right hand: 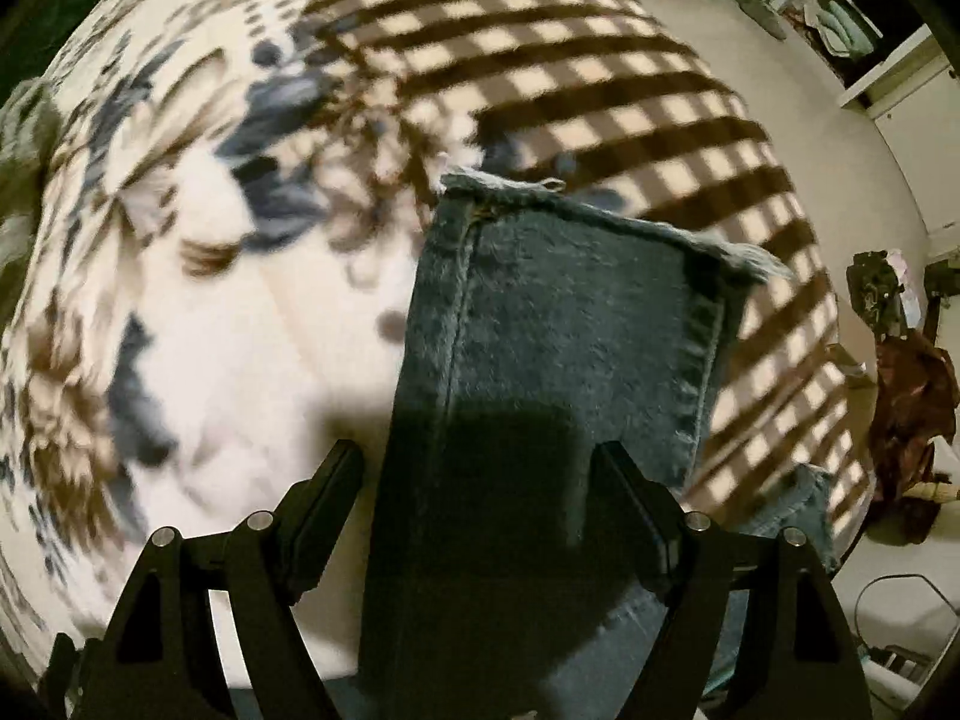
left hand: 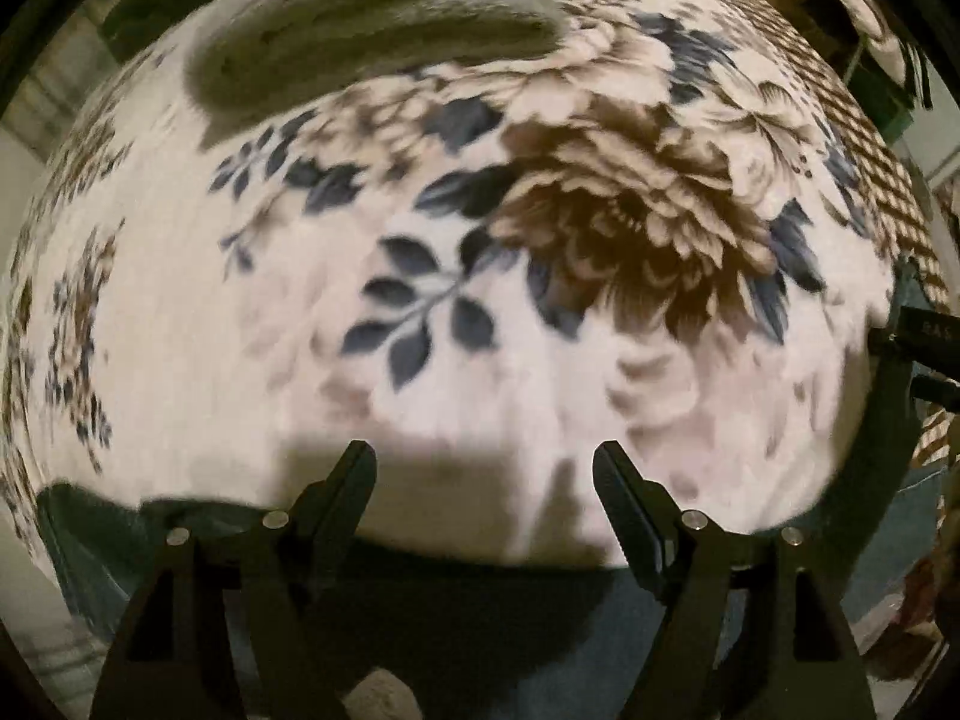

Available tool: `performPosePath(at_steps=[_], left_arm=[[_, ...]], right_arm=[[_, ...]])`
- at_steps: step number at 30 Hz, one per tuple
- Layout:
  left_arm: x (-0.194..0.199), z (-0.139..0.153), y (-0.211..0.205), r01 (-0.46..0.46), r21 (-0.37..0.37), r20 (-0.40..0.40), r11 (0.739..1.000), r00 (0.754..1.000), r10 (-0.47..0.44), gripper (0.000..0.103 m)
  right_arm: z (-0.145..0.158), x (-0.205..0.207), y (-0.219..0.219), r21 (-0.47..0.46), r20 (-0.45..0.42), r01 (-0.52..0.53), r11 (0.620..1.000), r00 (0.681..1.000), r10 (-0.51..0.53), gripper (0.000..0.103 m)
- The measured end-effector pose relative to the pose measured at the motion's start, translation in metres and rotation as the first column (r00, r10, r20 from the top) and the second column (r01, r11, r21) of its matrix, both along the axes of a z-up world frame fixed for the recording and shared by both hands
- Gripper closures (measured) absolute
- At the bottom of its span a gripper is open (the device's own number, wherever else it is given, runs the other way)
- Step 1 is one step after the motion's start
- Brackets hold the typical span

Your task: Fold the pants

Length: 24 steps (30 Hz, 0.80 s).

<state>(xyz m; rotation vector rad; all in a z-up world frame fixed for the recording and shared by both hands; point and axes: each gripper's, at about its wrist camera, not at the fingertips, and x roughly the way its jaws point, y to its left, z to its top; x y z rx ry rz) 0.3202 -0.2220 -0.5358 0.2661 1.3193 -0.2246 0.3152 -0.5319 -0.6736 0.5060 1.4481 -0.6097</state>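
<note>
Warm overhead light, dim corners. Motion blur smears white floral fleece blanket (left hand: 180, 300) in both views. Hard gripper shadows fall near black fingers (left hand: 348, 498) and on dark blue denim pants (right hand: 540, 324). Strong fisheye bending at edges.

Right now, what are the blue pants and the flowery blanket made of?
The pants look like denim: blue woven cloth with thick stitched seams and a frayed hem. The blanket looks like soft plush fleece, with a fuzzy matte flower print, though blur leaves that unsure.

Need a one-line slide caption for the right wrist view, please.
Open right gripper poised above a denim pant leg laid on a floral-and-checked blanket.
</note>
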Motion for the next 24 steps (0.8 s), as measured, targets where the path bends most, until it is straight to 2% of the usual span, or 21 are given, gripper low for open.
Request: performPosePath(at_steps=[2,3,4,5,7,11,14,16,18,21,23,24], left_arm=[[0.004,-0.001,-0.005,0.018,0.014,0.007,1.0,1.0,-0.018,0.03],[0.005,-0.002,-0.006,0.023,0.019,0.009,1.0,1.0,-0.023,0.03],[0.005,-0.001,-0.005,0.027,0.022,0.008,0.999,1.0,-0.027,0.03],[0.005,-0.001,-0.005,0.03,0.021,0.003,0.999,1.0,-0.03,0.03],[0.004,0.001,-0.004,0.03,0.013,-0.005,0.999,1.0,-0.03,0.03],[-0.01,0.007,0.002,0.035,-0.017,-0.013,0.999,0.999,-0.035,0.03],[-0.025,0.006,-0.001,0.032,-0.043,-0.034,0.999,0.999,-0.033,0.03],[-0.032,0.004,-0.006,0.028,-0.057,-0.051,0.998,0.998,-0.031,0.03],[-0.04,-0.002,-0.008,0.026,-0.068,-0.083,0.997,0.996,-0.031,0.03],[-0.052,-0.009,-0.013,0.021,-0.087,-0.114,0.996,0.993,-0.03,0.03],[-0.062,-0.012,-0.018,0.03,-0.09,-0.12,0.996,0.992,-0.04,0.03],[-0.066,-0.013,-0.02,0.034,-0.092,-0.121,0.995,0.992,-0.045,0.03]], right_arm=[[0.002,-0.004,0.003,-0.012,0.007,-0.001,1.0,1.0,0.001,0.024],[0.005,-0.004,0.006,-0.025,0.013,-0.004,1.0,1.0,0.005,0.03],[0.006,-0.003,0.007,-0.034,0.027,-0.008,0.999,1.0,0.009,0.047],[0.013,-0.009,0.008,-0.029,0.05,-0.007,1.0,0.999,0.009,0.069],[0.023,-0.033,-0.001,-0.013,0.095,0.01,1.0,0.995,-0.008,0.093],[0.061,-0.101,-0.011,-0.003,0.195,0.105,0.994,0.976,-0.102,0.096],[0.073,-0.159,-0.021,0.009,0.202,0.205,0.979,0.958,-0.202,0.096],[0.061,-0.205,-0.046,0.047,0.17,0.287,0.957,0.942,-0.291,0.096],[0.04,-0.241,-0.054,0.126,0.11,0.37,0.921,0.917,-0.383,0.096],[0.018,-0.285,-0.063,0.283,0.117,0.466,0.838,0.851,-0.513,0.085],[0.016,-0.298,-0.061,0.342,0.155,0.497,0.797,0.807,-0.57,0.064],[0.018,-0.31,-0.057,0.373,0.176,0.514,0.772,0.778,-0.603,0.061]])
